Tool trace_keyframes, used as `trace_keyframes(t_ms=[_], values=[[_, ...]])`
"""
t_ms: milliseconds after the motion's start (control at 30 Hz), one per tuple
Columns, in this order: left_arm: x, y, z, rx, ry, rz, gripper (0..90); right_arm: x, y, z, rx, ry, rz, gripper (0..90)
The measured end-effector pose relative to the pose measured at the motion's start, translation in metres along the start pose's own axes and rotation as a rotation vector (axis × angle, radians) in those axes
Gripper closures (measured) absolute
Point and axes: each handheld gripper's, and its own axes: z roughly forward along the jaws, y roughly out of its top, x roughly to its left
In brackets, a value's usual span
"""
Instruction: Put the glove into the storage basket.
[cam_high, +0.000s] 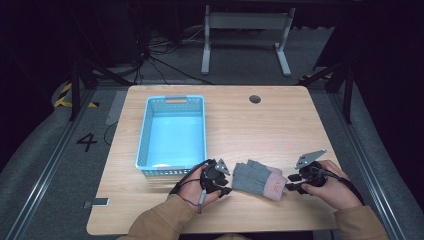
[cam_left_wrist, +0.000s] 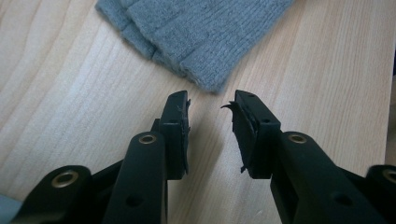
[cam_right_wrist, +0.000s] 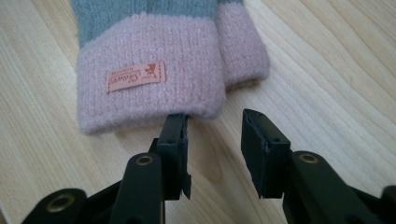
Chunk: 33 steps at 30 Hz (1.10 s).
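Lying flat on the wooden bench (cam_high: 260, 130), at 3 o'clock of the light-blue plastic basket (cam_high: 172, 132): grey knitted gloves with pink cuffs (cam_high: 258, 179). Flanking them, seemingly for a two-ended pickup: left hand-held gripper (cam_left_wrist: 211, 112) and right hand-held gripper (cam_right_wrist: 214, 128), both gaping, gripping nothing.

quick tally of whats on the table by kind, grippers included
gloves (grey with pink cuffs, stacked): 2
blue basket: 1
grippers: 2, the left gripper and the right gripper, one at each end of the gloves
total: 5
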Motion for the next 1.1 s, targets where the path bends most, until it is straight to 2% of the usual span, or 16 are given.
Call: trace_keyframes(t_ms=[200, 333, 467, 667, 767, 800, 833, 867, 900, 1100], values=[[0.001, 0.002, 0.005, 0.021, -0.010, -0.015, 66.6, 0.001, 0.002, 0.002, -0.001, -0.001, -0.011, 63.5], [0.003, 0.006, 0.011, 0.013, -0.014, -0.037, 67.6, 0.000, 0.002, 0.003, -0.002, 0.000, -0.009, 63.5], [0.003, 0.009, 0.013, 0.020, -0.032, -0.037, 74.2, 0.001, 0.003, 0.002, -0.008, -0.002, -0.014, 65.1], [-0.001, 0.011, 0.013, 0.023, -0.011, -0.025, 78.8, 0.003, 0.005, 0.003, -0.010, -0.008, -0.029, 66.8], [-0.001, 0.013, 0.013, 0.027, -0.001, -0.016, 86.2, 0.004, 0.006, 0.001, -0.029, -0.017, -0.047, 68.6], [-0.002, 0.013, 0.013, 0.034, -0.003, -0.020, 86.2, 0.004, 0.006, 0.000, -0.032, -0.018, -0.051, 70.8], [-0.002, 0.012, 0.014, 0.033, -0.003, -0.020, 88.6, 0.005, 0.007, 0.000, -0.040, -0.031, -0.072, 77.1], [-0.002, 0.012, 0.014, 0.033, -0.003, -0.020, 89.0, 0.005, 0.007, 0.000, -0.040, -0.031, -0.072, 77.1], [-0.002, 0.013, 0.013, 0.032, -0.004, -0.008, 89.2, 0.006, 0.009, 0.000, -0.031, -0.052, -0.103, 84.1], [-0.007, 0.014, 0.007, 0.010, 0.004, 0.014, 89.7, 0.007, 0.011, -0.009, -0.057, -0.058, -0.102, 87.0]])
